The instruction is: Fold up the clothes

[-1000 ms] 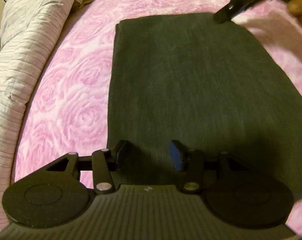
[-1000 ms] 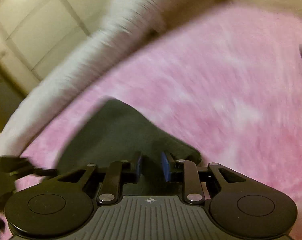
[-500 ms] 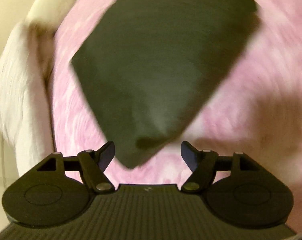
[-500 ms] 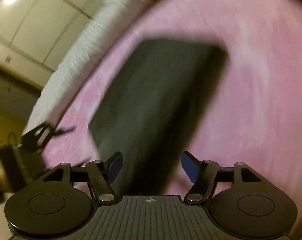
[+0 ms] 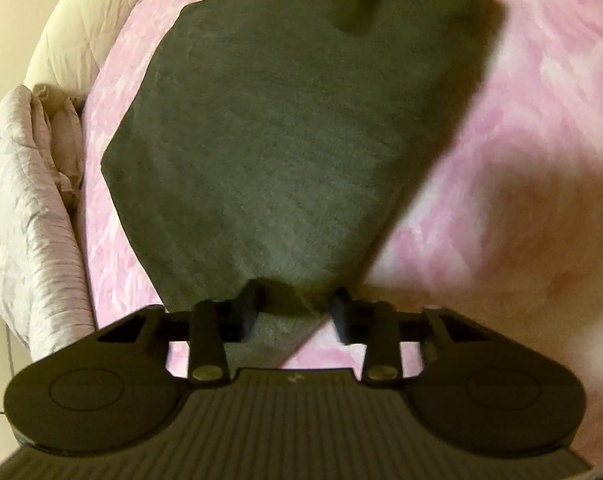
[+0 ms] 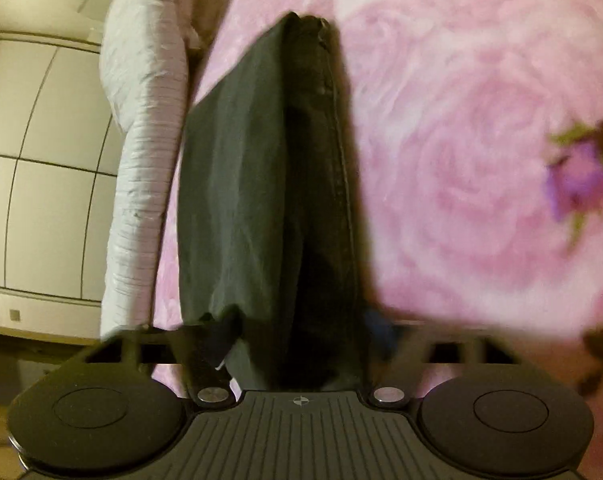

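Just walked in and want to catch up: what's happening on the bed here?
A person with a gripper in each hand is folding a dark grey garment on a pink rose-print bedspread. The left gripper is open around a near corner of the cloth. The right gripper is open around a bunched edge; the cloth between looks lifted.

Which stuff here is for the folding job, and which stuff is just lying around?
For the job:
dark folded garment
left gripper
right gripper

Just lying about:
pink rose blanket
pale quilted bedding
white cupboard doors
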Demonstrator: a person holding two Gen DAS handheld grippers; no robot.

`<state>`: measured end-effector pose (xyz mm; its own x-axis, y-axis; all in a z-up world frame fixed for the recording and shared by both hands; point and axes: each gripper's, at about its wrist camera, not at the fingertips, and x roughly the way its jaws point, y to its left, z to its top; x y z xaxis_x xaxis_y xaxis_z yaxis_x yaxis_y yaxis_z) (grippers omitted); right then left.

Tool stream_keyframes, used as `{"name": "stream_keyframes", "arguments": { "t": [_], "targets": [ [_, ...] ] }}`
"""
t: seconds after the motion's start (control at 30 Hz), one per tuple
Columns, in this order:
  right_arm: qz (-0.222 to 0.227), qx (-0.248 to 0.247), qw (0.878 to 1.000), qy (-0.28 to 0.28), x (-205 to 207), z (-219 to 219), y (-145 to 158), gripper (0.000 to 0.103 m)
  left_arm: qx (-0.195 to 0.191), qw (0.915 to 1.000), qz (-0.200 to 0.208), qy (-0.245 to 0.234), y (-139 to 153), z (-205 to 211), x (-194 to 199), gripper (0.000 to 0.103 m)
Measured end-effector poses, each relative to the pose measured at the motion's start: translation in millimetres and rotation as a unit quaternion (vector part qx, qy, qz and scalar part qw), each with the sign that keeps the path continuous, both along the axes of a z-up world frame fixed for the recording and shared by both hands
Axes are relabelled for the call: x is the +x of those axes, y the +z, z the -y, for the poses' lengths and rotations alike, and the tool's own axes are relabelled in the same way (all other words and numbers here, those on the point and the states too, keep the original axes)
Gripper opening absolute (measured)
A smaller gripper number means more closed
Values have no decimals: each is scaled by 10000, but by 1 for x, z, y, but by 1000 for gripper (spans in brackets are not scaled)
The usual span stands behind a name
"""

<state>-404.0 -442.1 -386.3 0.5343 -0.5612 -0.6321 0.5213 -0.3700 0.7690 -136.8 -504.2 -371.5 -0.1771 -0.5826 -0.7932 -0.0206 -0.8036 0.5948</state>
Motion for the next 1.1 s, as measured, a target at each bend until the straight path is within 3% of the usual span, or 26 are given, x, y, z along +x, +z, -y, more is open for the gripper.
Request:
{"name": "stream_keyframes", "arguments": {
  "t": [0.1,0.27,0.33,0.4,0.5,0.63,0.73,0.8,0.87,0.97,1.03,1.1],
  "targets": [
    [-42,-30,9988,496,-10,10,12,11,241,9996,-83,153,15,-1,-12,13],
    [-399,78,9950,913,-61,4,52,10,1057,9931,-498,9,53,-53,-55,7],
    [-738,157,9919,1021,-96,-3,68,8,1426,9875,-664,-46,62,-79,-79,0],
    [-1104,294,9879,1049,-128,-10,79,2,1771,9794,-965,56,70,-101,-96,0],
    [-1872,577,9757,981,-170,-22,91,1,2129,9659,-1429,373,80,-115,-110,3],
    [-2191,176,9715,893,-174,-20,119,3,1916,9565,-1848,1197,94,-78,-93,7],
    [-2227,-374,9657,1285,-147,5,132,9,1563,9477,-2041,1891,98,-35,-82,7],
    [-2331,-709,9528,1808,-116,31,131,25,1333,9399,-2191,2253,96,-4,-76,7],
    [-2433,-1022,9369,2292,-87,56,125,39,1244,9328,-2252,2523,88,22,-76,7],
    [-2651,-1418,9087,2897,-51,96,104,40,1233,9313,-2154,2668,72,43,-75,7],
    [-2848,-1124,8998,3108,-40,120,77,40,1225,9300,-2088,2764,61,56,-75,7],
    [-2676,-894,8995,3336,-41,135,57,39,1217,9287,-2022,2860,51,70,-74,7]
  ]
}}
